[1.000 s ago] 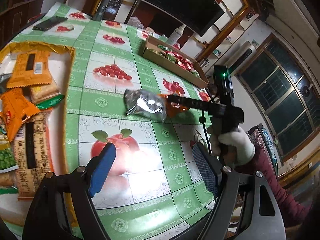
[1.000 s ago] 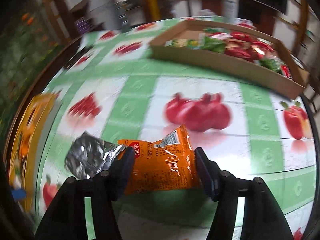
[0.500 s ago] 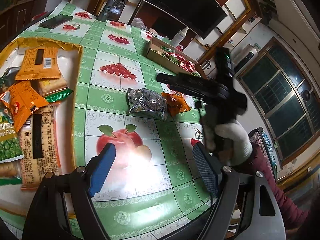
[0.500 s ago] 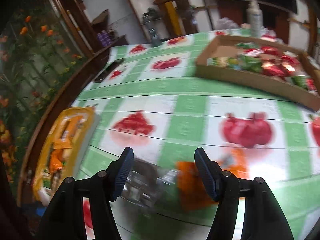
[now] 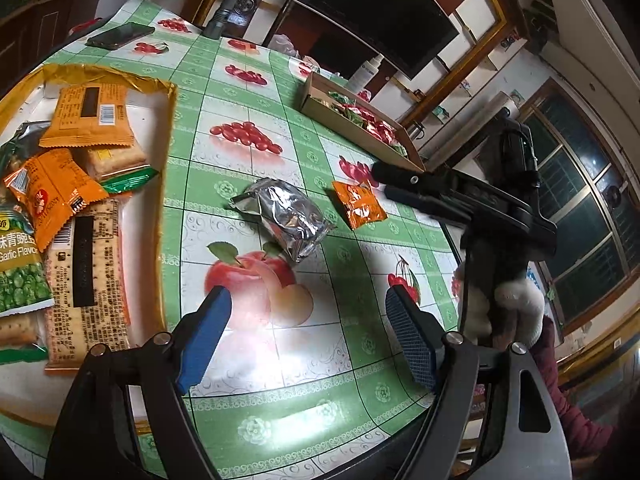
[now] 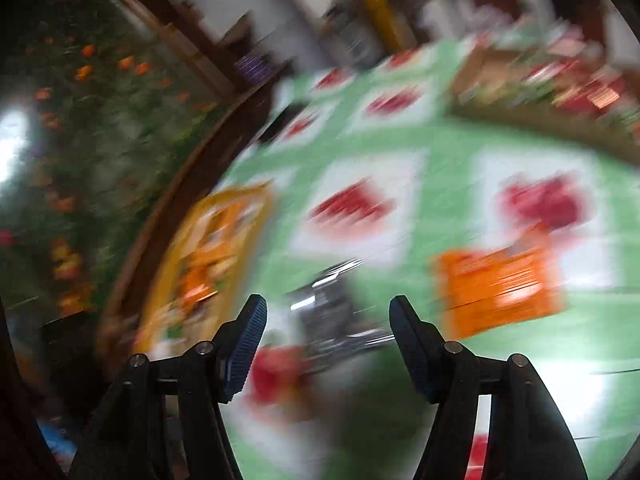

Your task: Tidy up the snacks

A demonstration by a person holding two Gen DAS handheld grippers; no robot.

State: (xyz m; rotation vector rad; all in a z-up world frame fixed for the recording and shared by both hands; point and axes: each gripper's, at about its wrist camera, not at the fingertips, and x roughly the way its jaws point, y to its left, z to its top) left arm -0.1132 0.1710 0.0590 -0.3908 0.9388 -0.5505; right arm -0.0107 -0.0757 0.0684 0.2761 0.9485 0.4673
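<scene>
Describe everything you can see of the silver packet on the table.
The silver packet is a crinkled foil pouch, shiny and puffed, with no print showing and a flat sealed end pointing toward the tray. It lies flat and slanted on the green fruit-patterned tablecloth, partly over the apple picture. The small orange packet lies beside it, apart. Nothing touches it but the cloth; no gripper holds it. In the right wrist view it is only a blur.

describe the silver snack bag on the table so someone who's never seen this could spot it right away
Start at the green fruit-print tablecloth. Near its middle, just above the printed apple, lies the silver snack bag, between the gold-rimmed tray of snacks and the small orange packet. It is the only crinkled, mirror-shiny foil pack without printing; it is loose on the cloth, in no tool.
</scene>
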